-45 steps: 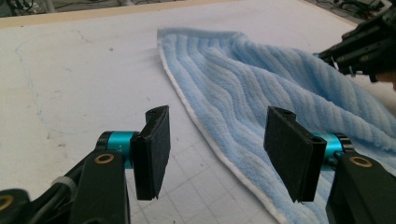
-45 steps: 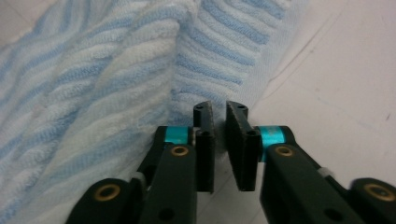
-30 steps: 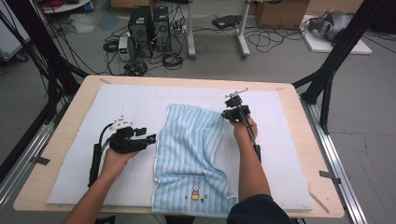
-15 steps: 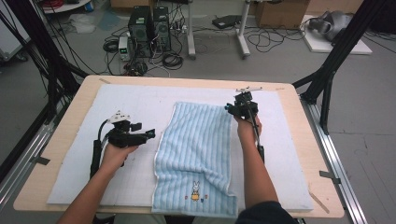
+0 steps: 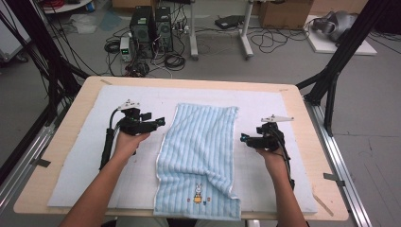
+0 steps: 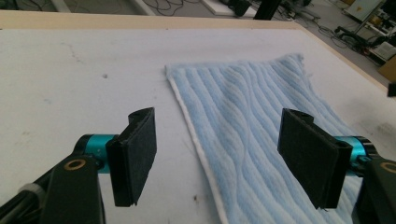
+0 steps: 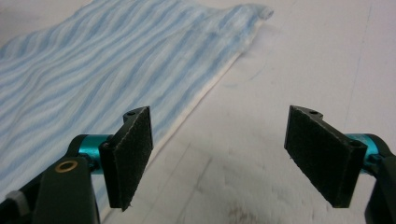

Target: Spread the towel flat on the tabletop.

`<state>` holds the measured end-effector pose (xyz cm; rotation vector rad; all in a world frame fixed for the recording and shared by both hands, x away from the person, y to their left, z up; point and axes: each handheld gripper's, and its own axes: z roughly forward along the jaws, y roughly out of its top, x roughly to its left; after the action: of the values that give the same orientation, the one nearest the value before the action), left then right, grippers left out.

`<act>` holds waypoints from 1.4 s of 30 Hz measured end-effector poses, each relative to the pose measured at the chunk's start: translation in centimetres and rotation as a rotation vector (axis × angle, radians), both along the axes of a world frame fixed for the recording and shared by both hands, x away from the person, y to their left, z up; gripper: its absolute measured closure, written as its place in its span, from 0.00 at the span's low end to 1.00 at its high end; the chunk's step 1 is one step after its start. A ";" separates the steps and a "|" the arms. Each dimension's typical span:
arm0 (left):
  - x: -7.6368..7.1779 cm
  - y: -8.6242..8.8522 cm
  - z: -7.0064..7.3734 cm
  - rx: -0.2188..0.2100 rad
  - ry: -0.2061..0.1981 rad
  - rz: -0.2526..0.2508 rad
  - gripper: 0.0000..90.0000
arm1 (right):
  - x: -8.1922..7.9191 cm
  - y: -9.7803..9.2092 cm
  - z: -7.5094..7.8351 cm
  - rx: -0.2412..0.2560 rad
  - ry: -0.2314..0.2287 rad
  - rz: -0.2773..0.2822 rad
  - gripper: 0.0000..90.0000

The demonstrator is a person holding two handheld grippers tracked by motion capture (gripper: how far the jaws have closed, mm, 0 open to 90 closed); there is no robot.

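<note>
A light blue striped towel [image 5: 201, 156] with a small rabbit picture near its front end lies lengthwise in the middle of the white mat [image 5: 85, 156]. Its far right corner is slightly rumpled. My left gripper [image 5: 160, 122] is just left of the towel's left edge, open, its jaws straddling that edge of the towel [image 6: 243, 126]. At the towel's right, my right gripper [image 5: 243, 138] stands open and holds nothing; the towel [image 7: 107, 74] and its white border lie to the left of its jaws.
The mat covers a wooden table [image 5: 293, 94] with metal rails along both sides. Black frame legs [image 5: 331, 71] rise at the far corners. Computers [image 5: 151, 23] and cables lie on the floor beyond the table.
My right gripper has let go of the towel's far right corner and moved right and toward me, off the towel. My left gripper has shifted slightly away and toward the towel.
</note>
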<state>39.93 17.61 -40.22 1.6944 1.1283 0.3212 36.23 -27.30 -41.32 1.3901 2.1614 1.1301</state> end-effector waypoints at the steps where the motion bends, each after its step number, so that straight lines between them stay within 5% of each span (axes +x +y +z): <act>1: 0.4 -0.2 0.1 0.015 -0.001 -0.002 0.32 | -0.6 -0.1 -0.1 0.001 -0.003 0.013 0.26; 8: 4.4 -2.6 0.1 0.084 0.008 -0.007 0.32 | -3.2 -0.3 0.0 0.003 -0.039 0.074 0.25; 11: 5.6 -3.4 -0.6 0.096 0.015 0.008 0.36 | -3.7 -0.8 0.3 0.031 -0.050 0.068 0.23; 15: 6.7 -4.7 -2.5 0.163 0.062 -0.004 0.38 | -4.4 -1.0 0.4 0.048 -0.069 0.040 0.19; 18: 7.1 -5.3 -3.8 0.209 0.084 -0.005 0.41 | -4.9 -1.0 0.2 0.049 -0.066 0.038 0.19; 28: 7.3 -6.3 -4.9 0.333 0.016 0.056 0.65 | -5.0 -0.5 -0.1 0.043 -0.060 0.033 0.19; 32: 6.9 -7.0 -4.9 0.369 -0.023 -0.008 0.93 | -4.8 0.3 -0.3 0.040 -0.052 0.049 0.19; 35: 7.0 -6.7 -4.8 0.335 0.004 0.014 0.97 | -4.5 1.0 -0.3 0.025 -0.045 0.060 0.19; 42: 7.8 -4.5 -4.7 0.349 0.021 0.129 0.97 | -3.9 2.0 -0.6 0.019 -0.033 0.060 0.19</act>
<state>47.75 13.07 -44.92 1.9329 1.2537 0.6117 32.34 -25.30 -41.89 1.3132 2.1881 1.1898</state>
